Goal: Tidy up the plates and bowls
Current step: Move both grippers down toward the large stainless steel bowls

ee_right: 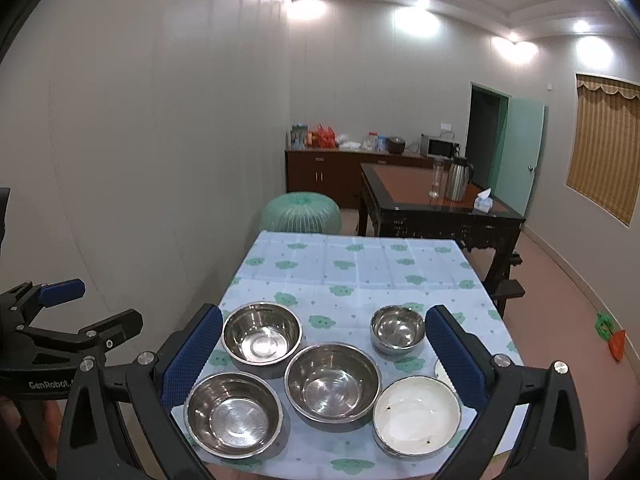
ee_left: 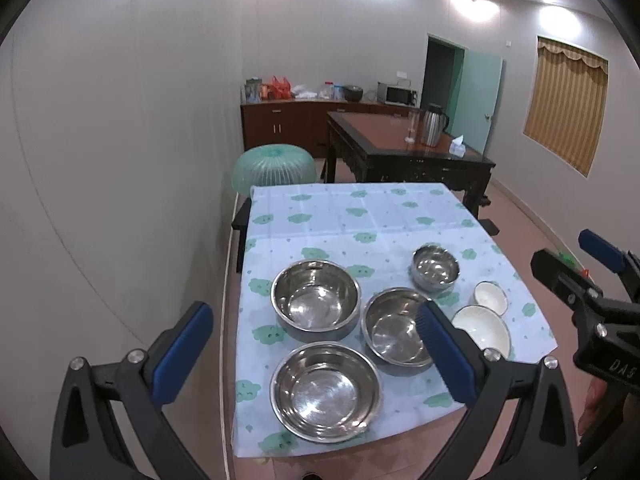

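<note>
Several bowls stand on a table (ee_left: 360,220) (ee_right: 360,264) under a pale blue cloth with green clouds. There are three large steel bowls: back left (ee_left: 316,300) (ee_right: 262,332), near (ee_left: 326,390) (ee_right: 234,412) and middle (ee_left: 394,330) (ee_right: 332,380). Farther right are a small steel bowl (ee_left: 436,268) (ee_right: 398,328), a large white bowl (ee_left: 482,330) (ee_right: 416,414) and a small white bowl (ee_left: 490,294), half hidden behind a finger in the right wrist view. My left gripper (ee_left: 316,354) (ee_right: 96,308) hovers open over the near edge. My right gripper (ee_right: 326,360) (ee_left: 576,258) is open too, and both hold nothing.
A wall runs close along the table's left side. Behind the table sit a green mesh food cover (ee_left: 274,164) and a dark wooden table (ee_left: 404,140) with a kettle and a tissue box. A sideboard with a microwave lines the back wall. A green and orange object (ee_right: 610,336) lies on the floor.
</note>
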Demonstrator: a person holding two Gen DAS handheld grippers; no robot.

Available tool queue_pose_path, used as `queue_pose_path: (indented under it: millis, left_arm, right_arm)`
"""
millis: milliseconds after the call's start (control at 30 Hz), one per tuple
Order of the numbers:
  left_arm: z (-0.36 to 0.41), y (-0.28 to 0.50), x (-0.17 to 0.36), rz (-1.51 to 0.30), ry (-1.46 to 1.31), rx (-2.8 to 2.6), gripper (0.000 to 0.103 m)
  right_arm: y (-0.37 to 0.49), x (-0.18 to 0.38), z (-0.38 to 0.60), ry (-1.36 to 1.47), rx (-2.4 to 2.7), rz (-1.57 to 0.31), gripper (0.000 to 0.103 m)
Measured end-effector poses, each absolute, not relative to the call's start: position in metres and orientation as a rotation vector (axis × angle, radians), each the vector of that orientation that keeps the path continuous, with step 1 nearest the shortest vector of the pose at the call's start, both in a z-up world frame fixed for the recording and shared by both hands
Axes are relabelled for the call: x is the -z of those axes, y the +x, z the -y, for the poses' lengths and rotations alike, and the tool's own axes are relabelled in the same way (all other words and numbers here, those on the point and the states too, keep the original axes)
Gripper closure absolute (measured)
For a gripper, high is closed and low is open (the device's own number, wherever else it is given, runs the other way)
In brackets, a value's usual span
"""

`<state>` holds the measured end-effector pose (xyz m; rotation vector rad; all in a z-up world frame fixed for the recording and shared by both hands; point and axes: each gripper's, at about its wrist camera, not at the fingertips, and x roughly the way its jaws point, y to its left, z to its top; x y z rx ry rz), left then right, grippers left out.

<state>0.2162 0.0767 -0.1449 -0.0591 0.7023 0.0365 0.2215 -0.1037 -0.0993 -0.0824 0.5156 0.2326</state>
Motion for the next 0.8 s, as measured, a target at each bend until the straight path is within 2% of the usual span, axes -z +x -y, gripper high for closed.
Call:
queue_pose_path:
  millis: [800]
  left_arm:
    - [-0.145,0.275,0.225,-0.876,-0.113,-0.123,0.000]
  right_arm:
    - [0.330,0.186,0.031,-0.172,-0.275,-0.756,0.001]
